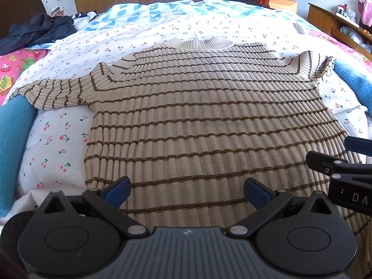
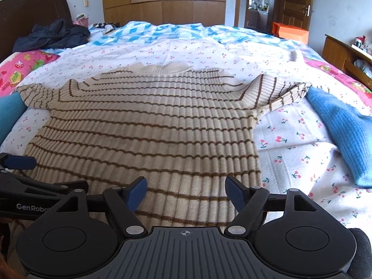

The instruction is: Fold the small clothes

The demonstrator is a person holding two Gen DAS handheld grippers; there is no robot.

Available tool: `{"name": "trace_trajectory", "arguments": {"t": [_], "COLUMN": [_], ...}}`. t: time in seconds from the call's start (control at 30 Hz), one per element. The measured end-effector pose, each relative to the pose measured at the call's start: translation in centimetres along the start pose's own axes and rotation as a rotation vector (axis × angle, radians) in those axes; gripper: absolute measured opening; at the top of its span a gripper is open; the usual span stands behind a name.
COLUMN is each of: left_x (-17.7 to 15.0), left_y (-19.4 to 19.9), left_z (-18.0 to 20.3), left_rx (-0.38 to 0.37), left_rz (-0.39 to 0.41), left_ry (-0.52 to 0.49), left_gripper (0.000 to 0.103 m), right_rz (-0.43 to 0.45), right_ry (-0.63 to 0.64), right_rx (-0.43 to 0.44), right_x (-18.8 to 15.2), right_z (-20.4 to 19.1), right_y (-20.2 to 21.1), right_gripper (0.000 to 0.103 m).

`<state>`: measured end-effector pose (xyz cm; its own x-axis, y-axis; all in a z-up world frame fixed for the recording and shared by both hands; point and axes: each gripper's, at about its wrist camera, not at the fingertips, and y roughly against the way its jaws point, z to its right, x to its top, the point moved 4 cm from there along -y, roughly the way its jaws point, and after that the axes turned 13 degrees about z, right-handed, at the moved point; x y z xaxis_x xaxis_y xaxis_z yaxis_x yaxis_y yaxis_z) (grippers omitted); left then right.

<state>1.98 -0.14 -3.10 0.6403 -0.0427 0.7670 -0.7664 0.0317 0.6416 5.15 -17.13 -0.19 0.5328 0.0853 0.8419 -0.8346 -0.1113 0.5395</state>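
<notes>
Daylit bedroom: wooden wardrobe (image 2: pixel 162 0) along far wall, dark headboard (image 2: pixel 34 11), panelled door (image 2: pixel 297 2).

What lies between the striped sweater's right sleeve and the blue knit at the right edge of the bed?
Only bare cherry-print sheet, seen best in the right wrist view: the striped sweater has its sleeve tip reaching up to the blue knit, and nothing else lies on that stretch.

Left tongs (image 1: pixel 187 191): black linkage arms, silver pivot screws, blue pads on the fingers (image 1: pixel 118 190), two round black discs flanking a grey ribbed plate bearing a small emblem. Right tongs (image 2: pixel 186 193): identical build, crosshair mark on the plate. White "GenRobot" lettering, partly cut off, on the left unit's side.
</notes>
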Motion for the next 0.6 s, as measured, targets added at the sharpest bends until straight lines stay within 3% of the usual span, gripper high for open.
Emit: {"name": "trace_trajectory", "arguments": {"t": [0.3, 0.6], "left_x": [-0.3, 0.1], "left_y": [-0.2, 0.2], "left_z": [0.5, 1.2], "left_rx": [0.001, 0.008], "left_rz": [-0.008, 0.017], "left_ry": [-0.026, -0.061], "left_gripper": [0.103, 0.103], "right_rz": [0.014, 0.014], "right_ry": [-0.031, -0.043], "right_rx": [-0.039, -0.042], "right_x": [0.2, 0.2], "right_z": [1.1, 1.4], "right_y": [-0.2, -0.4], "right_gripper": [0.084, 0.085]}}
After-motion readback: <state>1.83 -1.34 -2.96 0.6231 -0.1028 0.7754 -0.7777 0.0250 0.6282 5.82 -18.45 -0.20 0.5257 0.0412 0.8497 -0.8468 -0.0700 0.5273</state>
